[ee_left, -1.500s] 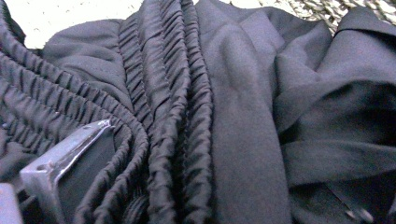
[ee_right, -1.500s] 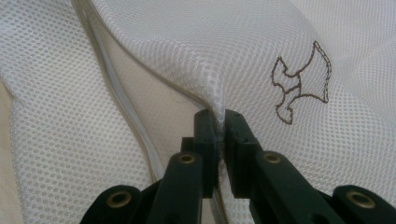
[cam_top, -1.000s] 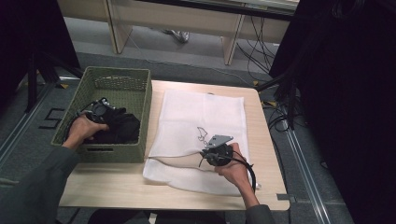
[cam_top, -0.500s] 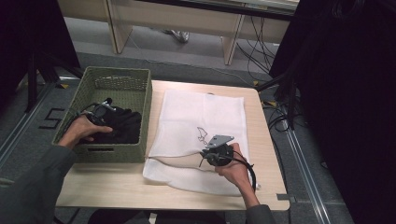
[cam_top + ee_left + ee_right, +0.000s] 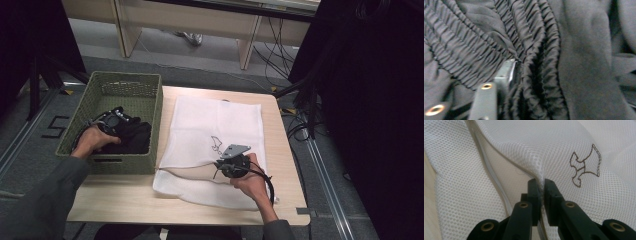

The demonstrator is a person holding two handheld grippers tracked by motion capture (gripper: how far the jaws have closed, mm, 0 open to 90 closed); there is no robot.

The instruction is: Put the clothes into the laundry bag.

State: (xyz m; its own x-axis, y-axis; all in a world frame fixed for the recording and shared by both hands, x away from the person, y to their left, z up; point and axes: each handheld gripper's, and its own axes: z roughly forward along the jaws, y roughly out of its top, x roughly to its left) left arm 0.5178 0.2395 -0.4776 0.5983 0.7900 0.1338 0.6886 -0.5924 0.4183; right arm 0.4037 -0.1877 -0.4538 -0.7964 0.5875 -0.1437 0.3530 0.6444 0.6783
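Right gripper (image 5: pixel 541 185): near right of the table, jaws clamped on a raised fold of the white mesh laundry bag (image 5: pixel 215 135), right beside its zipper edge – hand and grip just as they were a second ago.
Mesh laundry bag: spread flat over the middle of the wooden table (image 5: pixel 125 200), its near part lifted into an open mouth where the right gripper pinches it; a small outlined dog emblem (image 5: pixel 585 165) sits just past the pinch.
Left gripper (image 5: pixel 114 121): down in the green woven basket (image 5: pixel 150 90) at the table's left, buried in the black garment (image 5: pixel 574 62). One jaw tip lies against the gathered elastic waistband (image 5: pixel 536 50); the other jaw is hidden by cloth, so a grip cannot be told.
Change: the left jaws sprang wide and have just been closing again – cloth bunched about them. The left hand sits slightly lower in the basket than before.
Black garment: heaped in the basket's near half.
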